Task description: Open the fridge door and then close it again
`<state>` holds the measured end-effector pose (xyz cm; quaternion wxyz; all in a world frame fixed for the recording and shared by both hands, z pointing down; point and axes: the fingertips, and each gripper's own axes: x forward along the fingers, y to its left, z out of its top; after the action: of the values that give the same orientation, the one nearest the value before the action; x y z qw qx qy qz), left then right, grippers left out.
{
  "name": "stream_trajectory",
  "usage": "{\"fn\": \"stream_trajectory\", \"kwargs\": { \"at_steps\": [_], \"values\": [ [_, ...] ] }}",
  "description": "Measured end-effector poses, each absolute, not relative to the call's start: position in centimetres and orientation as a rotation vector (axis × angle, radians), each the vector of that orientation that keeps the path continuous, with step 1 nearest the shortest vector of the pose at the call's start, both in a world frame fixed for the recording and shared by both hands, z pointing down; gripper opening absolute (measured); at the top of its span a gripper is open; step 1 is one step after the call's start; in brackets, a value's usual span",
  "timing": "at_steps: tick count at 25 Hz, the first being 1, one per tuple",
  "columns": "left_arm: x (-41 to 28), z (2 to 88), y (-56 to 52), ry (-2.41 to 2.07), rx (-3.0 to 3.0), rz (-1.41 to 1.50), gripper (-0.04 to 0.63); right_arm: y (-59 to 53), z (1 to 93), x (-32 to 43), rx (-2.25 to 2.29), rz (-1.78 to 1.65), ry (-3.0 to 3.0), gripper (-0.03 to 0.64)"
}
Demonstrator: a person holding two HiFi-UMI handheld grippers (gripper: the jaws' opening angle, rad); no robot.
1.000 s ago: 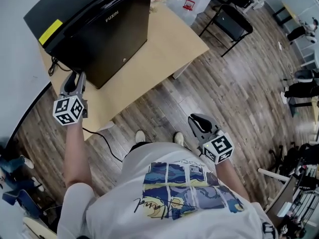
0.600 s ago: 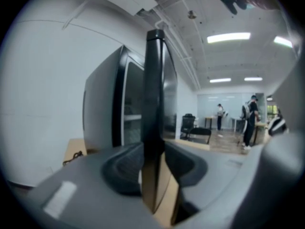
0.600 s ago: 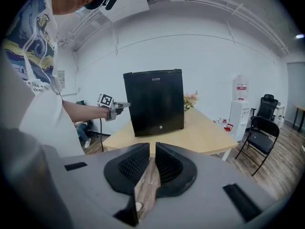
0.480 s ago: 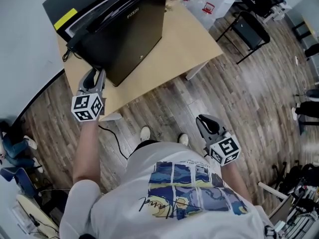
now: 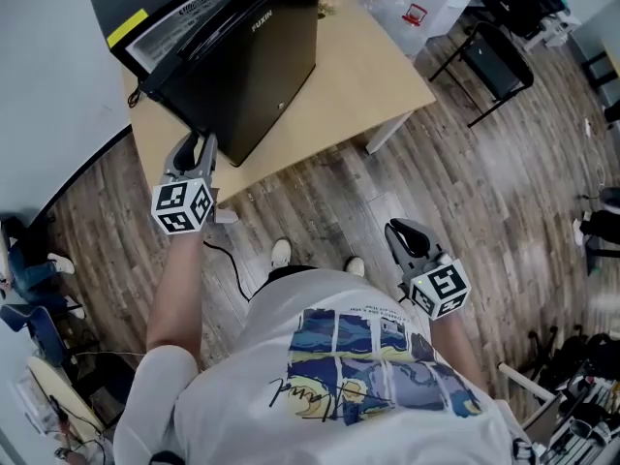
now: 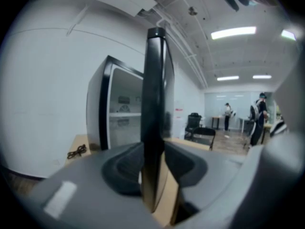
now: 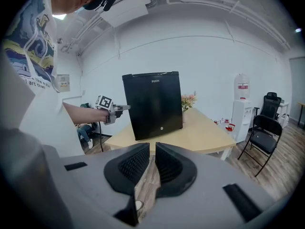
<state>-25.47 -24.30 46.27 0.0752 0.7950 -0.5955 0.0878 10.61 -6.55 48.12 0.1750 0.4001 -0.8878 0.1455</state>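
Observation:
A black mini fridge (image 5: 194, 27) stands on a wooden table (image 5: 368, 76), its door (image 5: 257, 76) ajar with the white seal showing along the top. My left gripper (image 5: 201, 146) is at the door's free edge. In the left gripper view the dark door edge (image 6: 153, 80) runs upright between the jaws (image 6: 153, 149), and both pads close against it. The white fridge interior (image 6: 124, 113) shows to its left. My right gripper (image 5: 405, 232) hangs over the floor in front of the person, its pads (image 7: 136, 163) nearly together around nothing. Its view shows the fridge (image 7: 152, 104) and the left gripper (image 7: 125, 108).
A black cable (image 5: 228, 269) trails from the table's left side across the plank floor. Small red items and flowers (image 7: 188, 100) sit at the table's far end. A black chair (image 5: 494, 56) stands beyond the table, and a water dispenser (image 7: 241, 99) by the wall.
The fridge door has swung further out with my left gripper on its edge, and more of the white seal shows. The right gripper has shifted only slightly.

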Motion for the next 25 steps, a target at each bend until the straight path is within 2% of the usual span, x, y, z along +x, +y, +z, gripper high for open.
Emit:
{"fn": "stream_trajectory", "kwargs": {
  "at_steps": [25],
  "values": [
    [-16.5,46.1,-19.3,-1.901,2.29,0.285,0.13,-5.6,48.3,16.7,1.03,0.38,-2.602,0.038]
  ]
}}
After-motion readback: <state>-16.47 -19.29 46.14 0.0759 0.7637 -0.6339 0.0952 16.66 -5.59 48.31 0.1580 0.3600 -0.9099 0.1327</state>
